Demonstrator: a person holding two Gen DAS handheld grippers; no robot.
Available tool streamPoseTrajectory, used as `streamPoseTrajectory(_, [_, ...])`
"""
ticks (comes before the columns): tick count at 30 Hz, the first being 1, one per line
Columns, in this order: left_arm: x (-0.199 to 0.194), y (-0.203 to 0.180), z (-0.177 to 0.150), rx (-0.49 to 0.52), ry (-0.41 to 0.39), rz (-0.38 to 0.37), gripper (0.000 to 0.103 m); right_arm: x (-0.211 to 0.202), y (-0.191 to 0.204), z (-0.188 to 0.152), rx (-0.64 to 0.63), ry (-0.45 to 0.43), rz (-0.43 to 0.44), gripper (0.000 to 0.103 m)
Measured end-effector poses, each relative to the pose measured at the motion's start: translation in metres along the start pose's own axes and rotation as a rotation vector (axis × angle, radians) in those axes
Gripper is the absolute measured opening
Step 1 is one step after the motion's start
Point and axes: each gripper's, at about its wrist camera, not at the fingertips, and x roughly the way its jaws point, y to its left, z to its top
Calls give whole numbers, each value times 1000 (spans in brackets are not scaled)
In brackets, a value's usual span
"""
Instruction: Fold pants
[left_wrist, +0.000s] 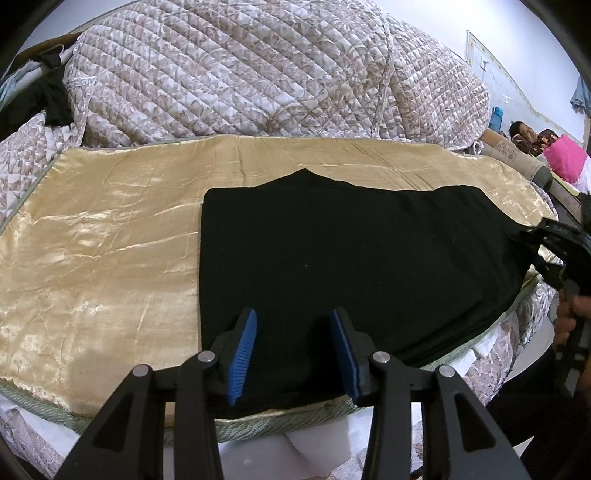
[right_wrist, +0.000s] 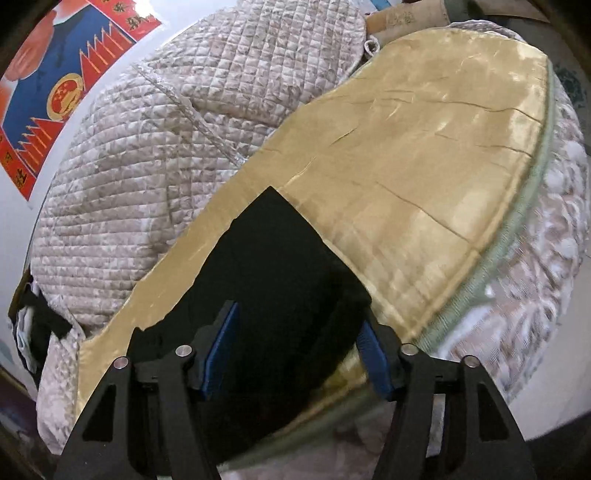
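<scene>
Left gripper (left_wrist: 293, 350) sits tipped downward at the near edge, jaws about half apart, blue pads (left_wrist: 242, 360) not squeezing anything, just black cloth lying in the gap between them. Right gripper (right_wrist: 295, 350) is angled down too, and rolled over a bit in its own view, jaws also partway apart with cloth between them and the pads clear of it. In the left view it shows at the far right edge (left_wrist: 554, 254), and the person's hand (left_wrist: 570, 321) is wrapped round its handle just below. That hand's fingers are curled tight on the grip.
</scene>
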Motion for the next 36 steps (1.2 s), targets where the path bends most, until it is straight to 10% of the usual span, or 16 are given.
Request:
streamPoseTrajectory(2, [-1,0,1,-5,2,-9,45,8,2,6,-18,32,-13,25])
streamPoseTrajectory(19, [-24,79,23,-237,-37,74,45,-21,147,16,-326,54,182,20])
streamPoseTrajectory(27, [-33,114,11,-322,-34,117,45,5,227,-55,-494,215,334,20])
streamPoseTrajectory(36, [-40,128,9,-362,-48,129,45,53,238,-130,-635,391,304,20])
